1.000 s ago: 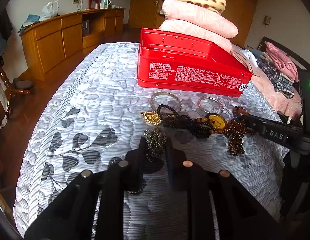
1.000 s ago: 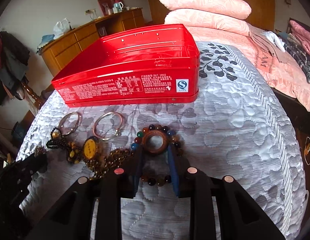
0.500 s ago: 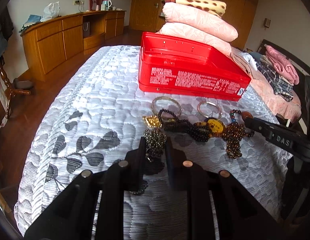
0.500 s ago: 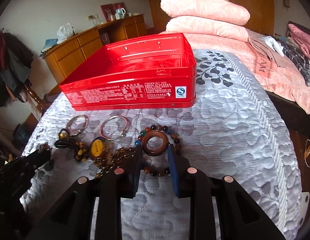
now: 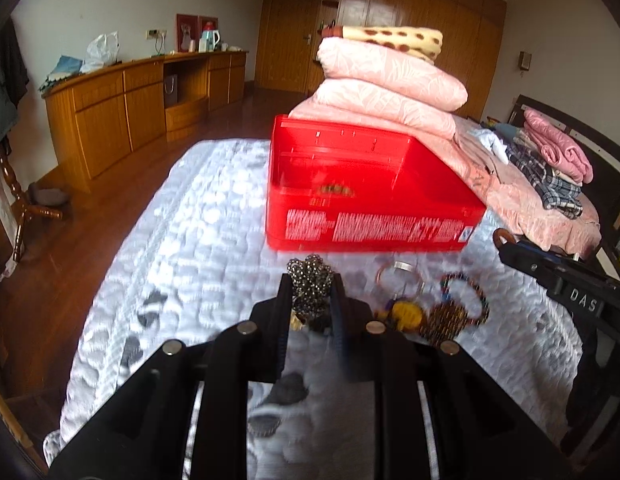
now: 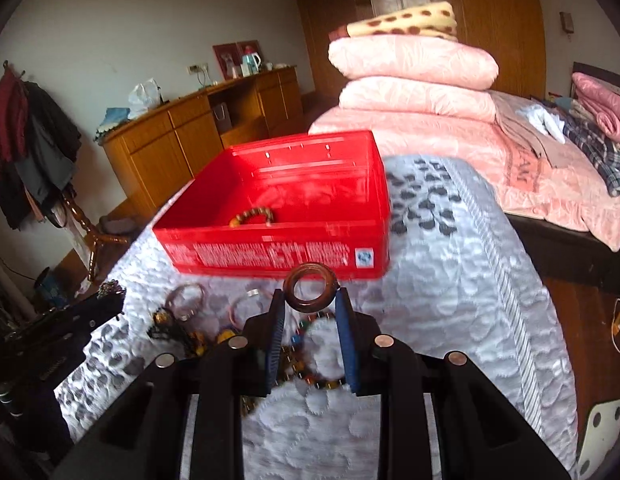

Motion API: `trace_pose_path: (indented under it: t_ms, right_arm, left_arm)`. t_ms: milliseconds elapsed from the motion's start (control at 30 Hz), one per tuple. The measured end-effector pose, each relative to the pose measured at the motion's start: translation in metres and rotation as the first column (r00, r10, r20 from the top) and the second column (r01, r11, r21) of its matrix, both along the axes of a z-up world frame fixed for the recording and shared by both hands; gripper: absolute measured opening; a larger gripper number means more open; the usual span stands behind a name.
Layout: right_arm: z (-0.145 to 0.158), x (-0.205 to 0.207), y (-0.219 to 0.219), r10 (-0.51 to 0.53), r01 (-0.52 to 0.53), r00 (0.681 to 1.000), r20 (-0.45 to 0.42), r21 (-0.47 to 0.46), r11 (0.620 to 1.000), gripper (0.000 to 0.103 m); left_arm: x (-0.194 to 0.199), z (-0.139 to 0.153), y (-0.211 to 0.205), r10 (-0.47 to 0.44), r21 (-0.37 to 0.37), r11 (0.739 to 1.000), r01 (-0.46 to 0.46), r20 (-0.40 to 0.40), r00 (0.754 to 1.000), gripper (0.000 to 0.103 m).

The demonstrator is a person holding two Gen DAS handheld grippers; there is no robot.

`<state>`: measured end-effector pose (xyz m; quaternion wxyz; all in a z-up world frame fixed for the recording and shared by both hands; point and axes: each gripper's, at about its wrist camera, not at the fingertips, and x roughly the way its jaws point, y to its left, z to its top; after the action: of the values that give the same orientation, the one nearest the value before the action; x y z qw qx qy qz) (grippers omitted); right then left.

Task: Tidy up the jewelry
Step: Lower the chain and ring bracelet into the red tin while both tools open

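An open red tin box (image 5: 369, 196) (image 6: 286, 216) stands on the grey quilted bed; a brown bead bracelet (image 6: 252, 216) lies inside it. My left gripper (image 5: 310, 284) is shut on a bunched dark bead chain (image 5: 310, 276), lifted above the quilt in front of the box. My right gripper (image 6: 310, 300) is shut on a brown wooden ring (image 6: 310, 288), also lifted in front of the box. Loose jewelry lies below: metal bangles (image 5: 397, 276) (image 6: 186, 300), a yellow pendant (image 5: 403, 314) and a multicolour bead bracelet (image 5: 465, 304) (image 6: 310, 352).
Stacked pink quilts (image 5: 389, 88) lie behind the box. Folded clothes (image 5: 549, 164) lie at the right. A wooden sideboard (image 5: 130, 108) lines the left wall. The bed's edge (image 6: 509, 272) drops to a wooden floor on the right.
Both grippers have risen off the quilt toward the box, the left lifting the dark bead chain and the right lifting the wooden ring. The box's inside has come into view.
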<state>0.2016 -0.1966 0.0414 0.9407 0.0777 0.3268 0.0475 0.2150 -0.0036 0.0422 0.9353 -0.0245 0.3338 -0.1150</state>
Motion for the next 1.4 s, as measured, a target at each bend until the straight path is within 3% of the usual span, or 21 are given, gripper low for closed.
trace_pose_path:
  t_ms: [300,467,767,1033,1100,1233,1300,1400]
  right_arm:
    - [0.021,0.037,0.004,0.015,-0.016,0.999,0.042,0.011,1.0,0.026]
    - [0.027,0.067,0.003,0.021,-0.022,0.999,0.047,0.021,1.0,0.026]
    - [0.008,0.109,-0.001,0.017,-0.017,1.0,-0.004,0.05,0.999,0.026]
    - [-0.003,0.116,-0.002,0.017,-0.016,0.999,-0.033,0.037,0.999,0.03]
    - [-0.004,0.116,-0.003,0.015,-0.013,0.999,-0.032,0.046,0.999,0.031]
    - [-0.002,0.11,-0.012,0.001,0.001,1.0,-0.016,0.08,0.997,0.036]
    - [0.0,0.103,-0.018,-0.014,0.014,1.0,-0.003,0.09,0.996,0.038]
    - [0.001,0.088,-0.024,-0.028,0.027,1.0,0.012,0.101,0.995,0.039]
  left_arm:
    - [0.041,0.033,-0.018,-0.011,-0.009,1.0,0.012,0.07,0.997,0.018]
    - [0.077,0.041,-0.029,-0.019,-0.019,1.0,0.021,0.065,0.998,0.018]
    - [0.14,0.023,-0.05,-0.027,-0.021,0.999,0.026,-0.016,1.0,0.018]
    - [0.152,0.002,-0.059,-0.037,0.005,0.999,0.037,-0.061,0.997,0.019]
    - [0.151,0.002,-0.058,-0.034,0.0,0.999,0.034,-0.059,0.998,0.037]
    - [0.141,0.011,-0.053,-0.025,0.001,1.0,0.025,-0.022,0.999,0.043]
    - [0.133,0.018,-0.049,-0.017,0.0,1.0,0.017,0.009,1.0,0.054]
    - [0.115,0.029,-0.038,-0.001,0.006,1.0,0.001,0.053,0.999,0.055]
